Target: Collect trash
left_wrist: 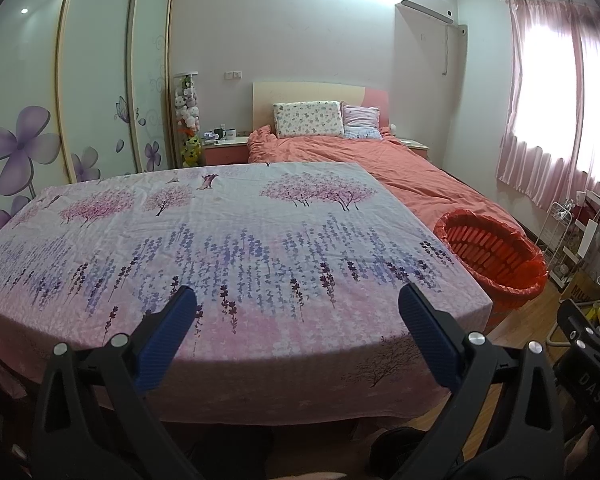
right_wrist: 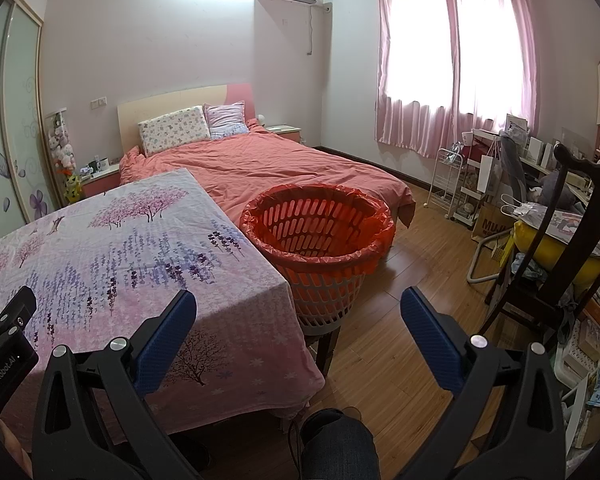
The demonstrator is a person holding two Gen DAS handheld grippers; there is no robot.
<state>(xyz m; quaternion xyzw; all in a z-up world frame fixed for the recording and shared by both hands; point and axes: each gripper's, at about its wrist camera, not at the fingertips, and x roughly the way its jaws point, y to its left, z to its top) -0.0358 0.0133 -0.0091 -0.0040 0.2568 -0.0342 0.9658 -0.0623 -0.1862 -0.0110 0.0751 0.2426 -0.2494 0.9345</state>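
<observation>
Left gripper (left_wrist: 296,304) jaws apart over floral-clothed worktop (left_wrist: 220,240), holding nothing, right gripper (right_wrist: 298,308) jaws apart and empty, red-lined basket (right_wrist: 320,240) stood just beside worktop's right edge, bed (right_wrist: 280,164) behind

Pinks, purples and one loud orange-red

The tablecloth (left_wrist: 228,240) fades from pale lilac to pink, printed with pink blossom trees and hanging purple flower sprays. The basket (right_wrist: 320,256) is orange-red with a matching liner; the bed's duvet (right_wrist: 284,168) is salmon, the curtains (right_wrist: 456,64) glossy pink, the wardrobe doors (left_wrist: 96,76) pale with purple flowers. The fingers (left_wrist: 168,340) are blue-padded on black.
</observation>
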